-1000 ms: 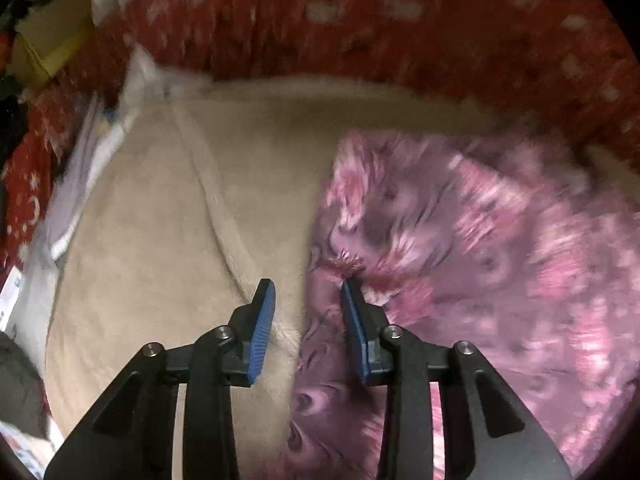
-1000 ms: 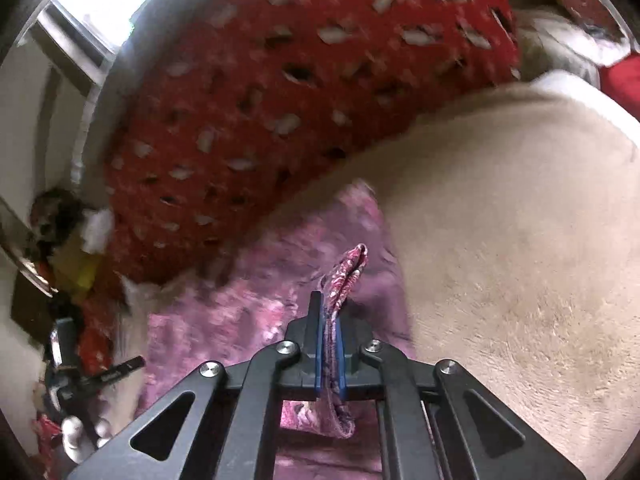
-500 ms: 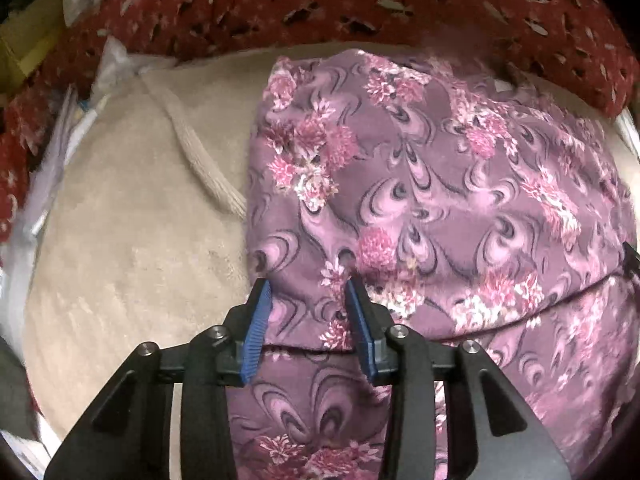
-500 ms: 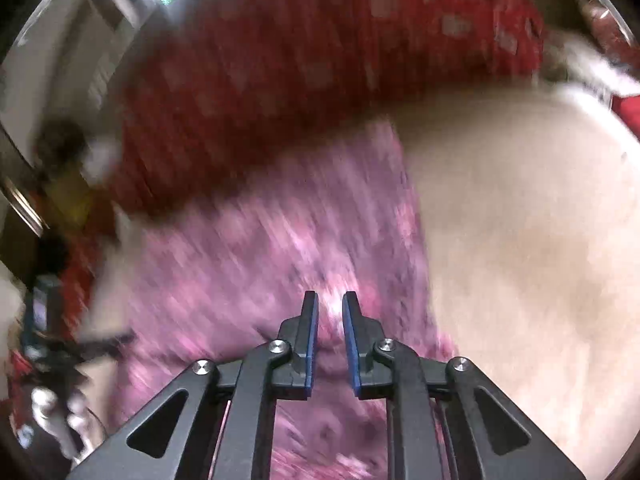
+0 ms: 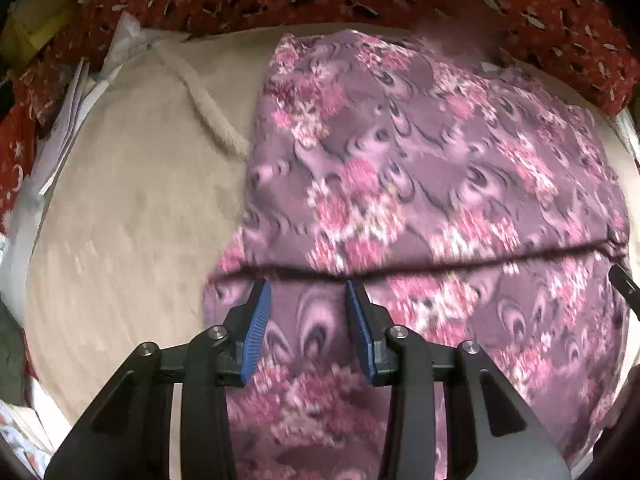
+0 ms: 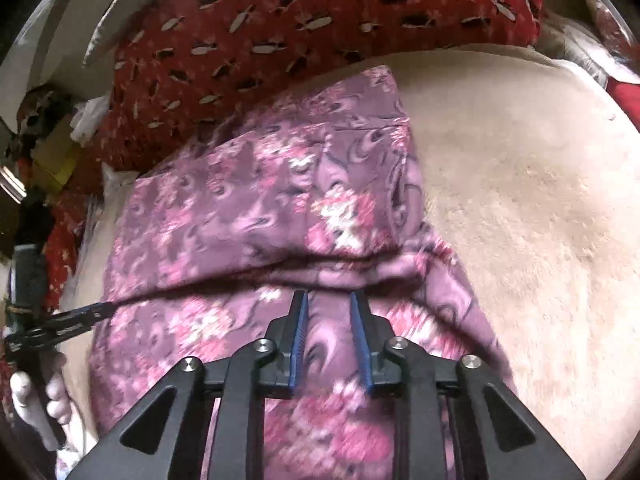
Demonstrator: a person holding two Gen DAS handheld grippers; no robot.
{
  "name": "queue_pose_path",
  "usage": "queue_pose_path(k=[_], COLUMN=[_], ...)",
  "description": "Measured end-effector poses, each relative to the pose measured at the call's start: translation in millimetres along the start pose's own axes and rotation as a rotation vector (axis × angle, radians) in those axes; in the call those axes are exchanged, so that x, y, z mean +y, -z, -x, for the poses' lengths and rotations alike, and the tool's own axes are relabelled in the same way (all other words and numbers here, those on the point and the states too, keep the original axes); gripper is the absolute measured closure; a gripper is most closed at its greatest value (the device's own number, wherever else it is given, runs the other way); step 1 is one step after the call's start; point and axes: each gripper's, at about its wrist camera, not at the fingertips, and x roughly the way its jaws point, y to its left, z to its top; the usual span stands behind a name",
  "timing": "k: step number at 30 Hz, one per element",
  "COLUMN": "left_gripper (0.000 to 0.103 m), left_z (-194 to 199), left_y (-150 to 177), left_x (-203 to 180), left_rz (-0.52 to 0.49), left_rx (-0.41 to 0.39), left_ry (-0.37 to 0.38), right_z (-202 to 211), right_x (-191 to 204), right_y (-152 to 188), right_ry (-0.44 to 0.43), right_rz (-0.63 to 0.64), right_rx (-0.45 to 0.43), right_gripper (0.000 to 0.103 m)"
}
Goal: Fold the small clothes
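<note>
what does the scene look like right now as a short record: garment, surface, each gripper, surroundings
garment: purple floral garment, folded over itself, fold edge running across just ahead of both grippers
surface: beige fleece blanket, garment lying on it
left gripper: open, over the lower layer, nothing pinched
right gripper: jaws opening, cloth beneath them, not gripped
surroundings: red patterned fabric along the far edge; papers beside the blanket
person: a hand holding the left gripper, seen in the right wrist view

Both wrist fisheyes look steeply down, close above the folded purple floral garment (image 5: pixel 440 184) (image 6: pixel 256 216) on the beige plush blanket (image 5: pixel 132 216) (image 6: pixel 520 208); both share its fold edge at mid-frame.
</note>
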Motion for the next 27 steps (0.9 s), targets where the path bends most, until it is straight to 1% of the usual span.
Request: queue_pose_path(k=[3,5,9,11,13,14,16,17,18,19,20,21,22,25,27], left_gripper=[0.066,0.066,0.066,0.066,0.066,0.066,0.066,0.065,0.063,0.059,0.058,0.058,0.058,0.058,0.057], left_z=[9.6,18.7,31.0,36.7,38.2,35.7,27.3,22.5,23.8,26.0,28.3,30.2,31.6,33.8,33.6], left_y=[13.6,27.7,49.6,63.4,75.7,85.2,96.5,103.5,109.0,111.3,114.2,117.1,118.8,124.4,126.6], left_x=[-3.3,-6.8,-9.6,-9.0,-8.0,-8.6,-8.8,-9.2,-9.6,-10.1,-11.7,-13.3,-12.2,-8.8,-3.3], left_rz=[-0.009,-0.018,-0.042,-0.048,-0.052,-0.055,-0.057,-0.058,-0.06,-0.066,-0.076,-0.078,-0.07,-0.049,-0.042], left_rx=[-0.005,-0.01,-0.022,-0.026,-0.016,0.004,0.048,0.066,0.044,0.03,0.025,0.028,0.033,0.044,0.048], left_ry=[0.001,0.013,0.016,0.019,0.024,0.029,0.033,0.027,0.015,0.004,-0.013,-0.014,-0.006,0.007,0.009], right_z=[16.0,29.0,49.8,58.4,59.9,59.0,62.9,63.3,62.4,62.5,61.2,61.2,54.4,42.2,39.3], right_x=[11.6,20.3,23.1,18.8,14.5,14.1,13.4,14.8,16.8,18.9,21.1,21.1,30.1,45.2,51.1], right_y=[18.2,37.2,74.7,98.2,117.6,125.3,139.4,142.6,145.1,146.7,147.8,147.8,148.0,152.9,154.8], right_ry=[0.006,0.024,0.064,0.096,0.121,0.121,0.12,0.119,0.115,0.115,0.119,0.119,0.143,0.218,0.258], right_rz=[0.092,0.16,0.225,0.246,0.25,0.245,0.254,0.255,0.247,0.241,0.238,0.238,0.248,0.3,0.321], right_rx=[0.034,0.059,0.086,0.091,0.108,0.11,0.06,0.052,0.046,0.041,0.04,0.04,0.044,0.066,0.072], right_gripper=[0.077,0.075,0.075,0.071,0.06,0.057,0.049,0.045,0.037,0.029,0.025,0.018,0.011,0.0,0.0])
